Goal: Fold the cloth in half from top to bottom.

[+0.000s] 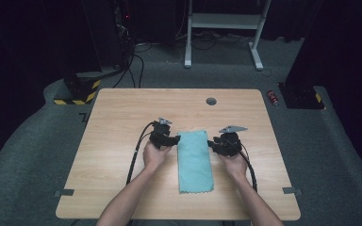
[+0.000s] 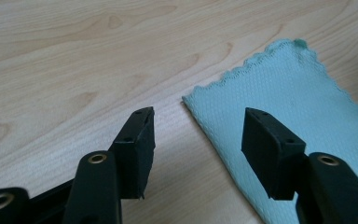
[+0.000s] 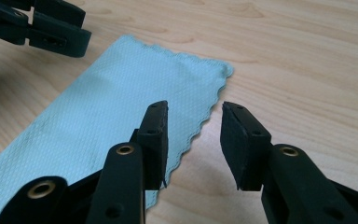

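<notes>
A light teal cloth point(image 1: 194, 161), folded into a long strip, lies flat on the wooden table point(image 1: 122, 113). My left gripper point(image 1: 173, 140) is at the far left corner of the cloth. In the left gripper view it point(image 2: 198, 140) stands open, with the cloth's point(image 2: 303, 102) left edge on the table between the jaws and untouched. My right gripper point(image 1: 213, 143) is at the far right corner. In the right gripper view it point(image 3: 193, 140) is open over the scalloped right edge of the cloth point(image 3: 102, 116). The left gripper's fingers point(image 3: 51, 32) show at the top left of that view.
A grey grommet point(image 1: 211, 101) sits near the table's far edge. Tape tabs mark the near corners point(image 1: 64, 192). On the floor beyond are a red can point(image 1: 273, 97), a white desk frame point(image 1: 224, 28) and a black-and-yellow base point(image 1: 78, 92).
</notes>
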Demonstrator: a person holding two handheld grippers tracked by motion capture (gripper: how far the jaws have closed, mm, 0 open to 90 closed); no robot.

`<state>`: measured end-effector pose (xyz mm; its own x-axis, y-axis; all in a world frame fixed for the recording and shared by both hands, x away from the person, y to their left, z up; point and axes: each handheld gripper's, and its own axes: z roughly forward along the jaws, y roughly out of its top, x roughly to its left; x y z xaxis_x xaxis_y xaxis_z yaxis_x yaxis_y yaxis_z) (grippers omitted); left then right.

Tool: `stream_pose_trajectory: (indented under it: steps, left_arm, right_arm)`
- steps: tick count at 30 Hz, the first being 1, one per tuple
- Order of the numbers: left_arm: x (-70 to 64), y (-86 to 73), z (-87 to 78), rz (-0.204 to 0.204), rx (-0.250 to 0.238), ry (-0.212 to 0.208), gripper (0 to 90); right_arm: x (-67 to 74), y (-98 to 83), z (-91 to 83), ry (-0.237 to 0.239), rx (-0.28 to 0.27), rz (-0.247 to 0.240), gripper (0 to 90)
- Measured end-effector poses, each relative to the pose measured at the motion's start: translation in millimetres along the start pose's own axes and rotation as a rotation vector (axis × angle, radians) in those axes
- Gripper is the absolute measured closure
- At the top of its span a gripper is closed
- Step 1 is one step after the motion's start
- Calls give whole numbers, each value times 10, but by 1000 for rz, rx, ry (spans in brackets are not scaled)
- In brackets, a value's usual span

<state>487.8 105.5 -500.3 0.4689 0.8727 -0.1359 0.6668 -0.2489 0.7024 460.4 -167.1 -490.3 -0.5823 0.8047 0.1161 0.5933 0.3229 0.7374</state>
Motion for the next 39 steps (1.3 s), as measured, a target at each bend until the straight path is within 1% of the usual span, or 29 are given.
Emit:
stream_pose_trajectory:
  steps: [2, 3, 4, 6, 7, 9, 11, 12, 13, 14, 15, 18, 20, 21, 22, 23, 24, 26, 28, 30, 31, 33, 34, 36, 39]
  left_arm:
    - [-10, 27, 18, -8, -11, -4, 441]
    - [-8, 35, 26, -14, -12, -6, 441]
    - [-5, 44, 41, -17, 2, -6, 441]
    - [0, 60, 80, -3, 24, 13, 438]
    - [2, 64, 89, -7, 28, 17, 438]
    - [25, 77, 100, -15, 34, 24, 438]
    - [46, 87, 104, -19, 42, 38, 438]
    - [55, 91, 110, -18, 46, 41, 438]
    - [57, 94, 116, -17, 50, 42, 438]
    - [57, 95, 121, -16, 50, 46, 438]
    - [60, 95, 125, -16, 48, 47, 439]
    - [64, 90, 145, -19, 47, 44, 439]
    - [61, 83, 164, -12, 49, 45, 438]
    - [59, 78, 176, -13, 53, 44, 437]
    - [57, 73, 191, -14, 58, 44, 438]
    - [56, 68, 203, -9, 60, 47, 438]
    - [52, 68, 205, -2, 60, 50, 438]
    - [37, 68, 212, -5, 56, 41, 445]
    - [19, 62, 222, 13, 49, 53, 450]
    - [7, 59, 228, 29, 48, 60, 459]
    - [3, 59, 230, 38, 48, 64, 460]
    - [-21, 53, 240, 59, 43, 75, 465]
    - [-25, 53, 242, 70, 44, 77, 469]
    - [-36, 50, 251, 91, 37, 77, 484]
    - [-45, 49, 254, 94, 34, 66, 527]
  right_arm:
    - [-26, 35, 16, -11, -6, 2, 619]
    - [-36, 44, 21, -18, -6, 14, 618]
    - [-57, 55, 44, -17, 2, 19, 617]
    - [-79, 80, 93, -22, 14, 26, 617]
    - [-87, 105, 124, -24, 19, 33, 617]
    - [-97, 130, 177, -32, 9, 38, 620]
    - [-117, 154, 248, -27, 31, 52, 619]
    - [-119, 169, 283, -30, 37, 60, 619]
    - [-126, 187, 316, -33, 37, 56, 619]
    - [-127, 198, 342, -37, 28, 61, 619]
    - [-130, 209, 366, -38, 31, 74, 615]
    - [-128, 257, 444, -42, 48, 56, 605]
    - [-115, 294, 475, -47, 40, 34, 602]
    - [-120, 297, 487, -49, 39, 33, 598]
    - [-137, 307, 516, -45, 61, 40, 590]
    - [-150, 316, 539, -48, 73, 37, 591]
    - [-153, 327, 548, -55, 74, 42, 590]
    - [-158, 363, 556, -53, 73, 41, 591]
    - [-141, 373, 573, -59, 74, 30, 592]
    - [-129, 351, 627, -62, 105, 27, 593]
    - [-122, 331, 654, -66, 117, 23, 599]
    - [-115, 339, 668, -61, 114, 20, 624]
    - [-110, 344, 677, -68, 113, -2, 643]
    - [-95, 340, 678, -73, 113, -12, 680]
    - [-65, 339, 678, -76, 120, -43, 725]
